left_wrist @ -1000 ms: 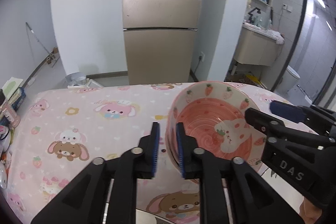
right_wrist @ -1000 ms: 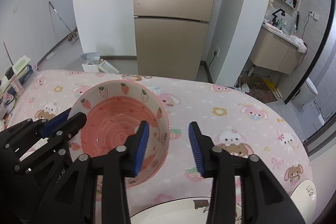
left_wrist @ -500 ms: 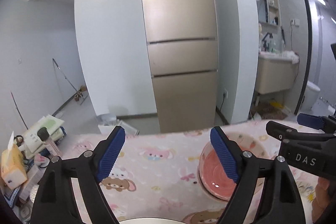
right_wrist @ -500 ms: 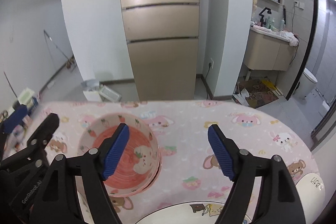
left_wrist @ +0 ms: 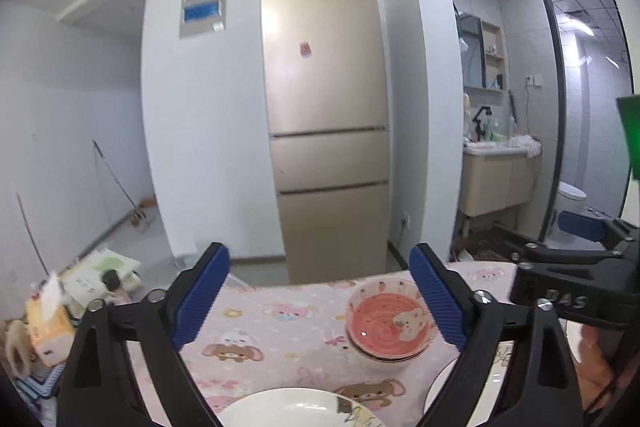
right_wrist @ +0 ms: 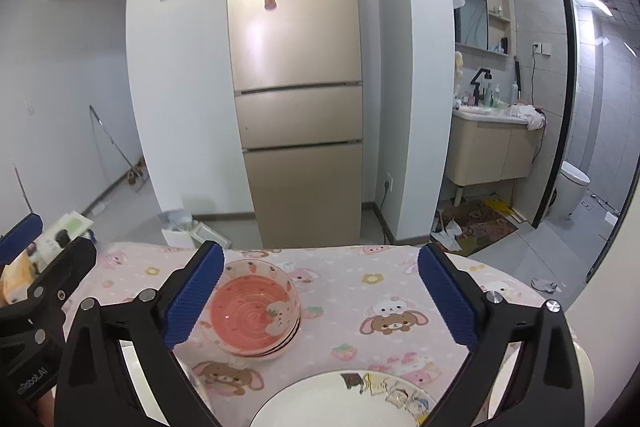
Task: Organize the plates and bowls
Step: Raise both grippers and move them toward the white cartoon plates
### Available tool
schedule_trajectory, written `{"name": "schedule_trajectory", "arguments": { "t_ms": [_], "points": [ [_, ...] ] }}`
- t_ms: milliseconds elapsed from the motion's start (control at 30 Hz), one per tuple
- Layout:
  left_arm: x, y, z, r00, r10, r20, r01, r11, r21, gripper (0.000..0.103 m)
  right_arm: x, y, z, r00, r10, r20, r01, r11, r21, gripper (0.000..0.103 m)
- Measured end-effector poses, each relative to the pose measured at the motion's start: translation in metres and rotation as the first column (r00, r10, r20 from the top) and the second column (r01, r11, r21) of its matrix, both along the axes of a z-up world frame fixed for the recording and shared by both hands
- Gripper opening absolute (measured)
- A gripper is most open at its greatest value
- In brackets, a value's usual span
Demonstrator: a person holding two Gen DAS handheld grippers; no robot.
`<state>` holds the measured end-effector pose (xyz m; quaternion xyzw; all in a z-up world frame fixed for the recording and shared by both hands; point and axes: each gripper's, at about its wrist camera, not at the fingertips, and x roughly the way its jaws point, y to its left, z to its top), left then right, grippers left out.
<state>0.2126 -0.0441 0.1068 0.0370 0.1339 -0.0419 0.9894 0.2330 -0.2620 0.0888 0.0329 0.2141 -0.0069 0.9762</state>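
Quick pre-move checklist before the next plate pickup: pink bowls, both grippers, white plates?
1. Pink bowl stack resting on tablecloth, nested: ok.
2. Left gripper holds nothing, fingers opening: ok.
3. Right gripper holds nothing, fingers opening: ok.
4. White plate near the front edge, uncovered: ok.
5. Second white plate at the frame edge, mostly hidden: cannot tell.

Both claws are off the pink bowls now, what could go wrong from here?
1. The pink bowls look unevenly nested, so a nudge might shift the stack.
2. The white plate lies close under the right claw; a low sweep could clip its rim.
3. The left claw and right claw, jaws opening with nothing between, hang side by side and might collide.
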Motion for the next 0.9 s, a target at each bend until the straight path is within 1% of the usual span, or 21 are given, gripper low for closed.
{"name": "schedule_trajectory", "arguments": {
  "t_ms": [33, 133, 300, 367, 467, 533, 600, 700, 733, 800, 900],
  "points": [
    [-0.008, 0.002, 0.003, 1.0, -0.003, 0.006, 0.003, 1.0, -0.002, 0.103, -0.007, 0.0, 0.002, 1.0, 0.011, 0.004, -0.011, 1.0, 0.006, 0.098],
    [-0.041, 0.009, 0.013, 0.998, -0.036, 0.042, 0.036, 0.999, -0.01, 0.103, -0.031, 0.001, 0.012, 0.999, 0.041, 0.027, -0.042, 0.999, 0.029, 0.098],
    [-0.085, 0.027, 0.021, 0.995, -0.029, 0.092, 0.03, 1.0, -0.005, 0.103, -0.07, 0.006, 0.021, 0.993, 0.086, 0.081, -0.091, 0.994, 0.067, 0.1],
    [-0.104, 0.038, 0.02, 0.994, -0.009, 0.106, 0.01, 1.0, -0.008, 0.103, -0.084, 0.01, 0.024, 0.989, 0.115, 0.089, -0.122, 0.989, 0.085, 0.102],
    [-0.123, 0.057, 0.017, 0.994, -0.011, 0.107, 0.016, 0.999, -0.051, 0.103, -0.102, 0.018, 0.025, 0.985, 0.139, 0.1, -0.148, 0.985, 0.091, 0.102],
    [-0.142, 0.07, 0.012, 0.99, -0.007, 0.139, 0.015, 0.998, -0.057, 0.103, -0.111, 0.028, 0.024, 0.982, 0.162, 0.094, -0.169, 0.984, 0.065, 0.102],
    [-0.151, 0.077, 0.005, 0.988, 0.007, 0.154, 0.001, 0.999, -0.053, 0.103, -0.117, 0.037, 0.019, 0.983, 0.163, 0.086, -0.168, 0.984, 0.052, 0.102],
    [-0.153, 0.091, -0.011, 0.989, 0.039, 0.143, -0.032, 0.998, -0.05, 0.103, -0.119, 0.05, 0.009, 0.985, 0.146, 0.086, -0.149, 0.988, 0.026, 0.102],
    [-0.149, 0.095, -0.018, 0.989, 0.062, 0.131, -0.056, 0.997, -0.048, 0.103, -0.117, 0.055, 0.004, 0.987, 0.136, 0.084, -0.138, 0.99, 0.02, 0.102],
    [-0.138, 0.102, -0.031, 0.992, 0.077, 0.097, -0.073, 0.996, -0.048, 0.103, -0.112, 0.061, -0.005, 0.988, 0.134, 0.07, -0.136, 0.99, 0.024, 0.102],
    [-0.125, 0.114, -0.046, 0.993, 0.096, 0.066, -0.089, 0.991, -0.096, 0.103, -0.102, 0.069, -0.017, 0.99, 0.135, 0.036, -0.137, 0.989, 0.048, 0.102]
  ]
}}
